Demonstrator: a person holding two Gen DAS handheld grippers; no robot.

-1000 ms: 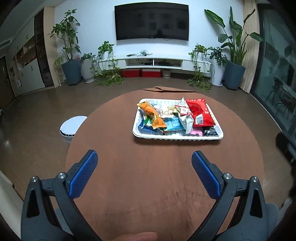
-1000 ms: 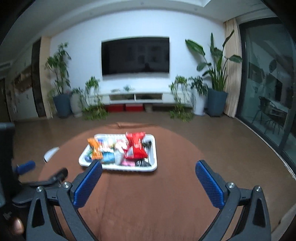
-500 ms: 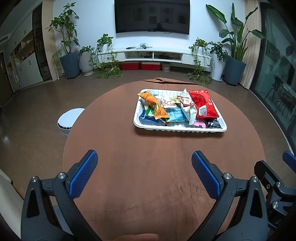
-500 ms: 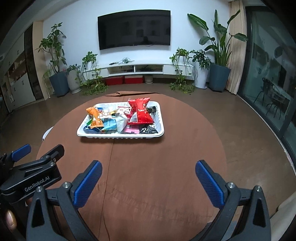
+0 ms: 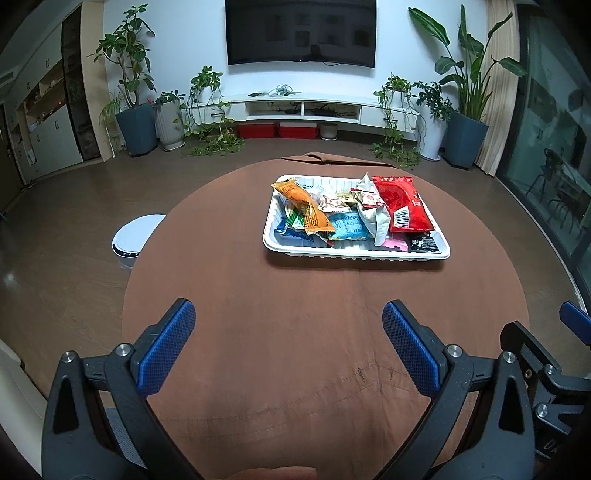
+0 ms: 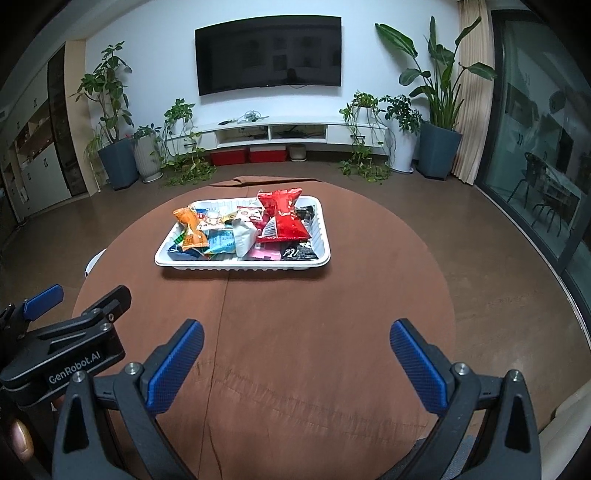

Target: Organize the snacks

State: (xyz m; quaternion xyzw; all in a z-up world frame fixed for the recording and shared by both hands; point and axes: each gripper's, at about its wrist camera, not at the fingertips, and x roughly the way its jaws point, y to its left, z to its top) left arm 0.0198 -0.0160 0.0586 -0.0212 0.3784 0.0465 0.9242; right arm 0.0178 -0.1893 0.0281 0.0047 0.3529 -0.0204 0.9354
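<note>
A white tray (image 5: pixel 354 254) sits on the far half of the round brown table (image 5: pixel 295 332); it also shows in the right wrist view (image 6: pixel 240 266). It holds several snack packets, among them a red bag (image 5: pixel 400 206), an orange packet (image 5: pixel 306 210), a light blue packet (image 5: pixel 347 226) and a white one (image 5: pixel 376 218). The red bag (image 6: pixel 282 218) and orange packet (image 6: pixel 192 230) also show in the right wrist view. My left gripper (image 5: pixel 289 343) is open and empty over the near table. My right gripper (image 6: pixel 295 362) is open and empty, to the right of the left one.
A white round device (image 5: pixel 135 238) stands on the floor left of the table. A TV (image 5: pixel 301 31), a low white cabinet (image 5: pixel 303 107) and potted plants (image 5: pixel 135 122) line the far wall. Glass doors (image 5: pixel 554 155) are on the right.
Both grippers have tilted down and come closer to the table, staying open. The right gripper's edge has come into the left wrist view at the right.
</note>
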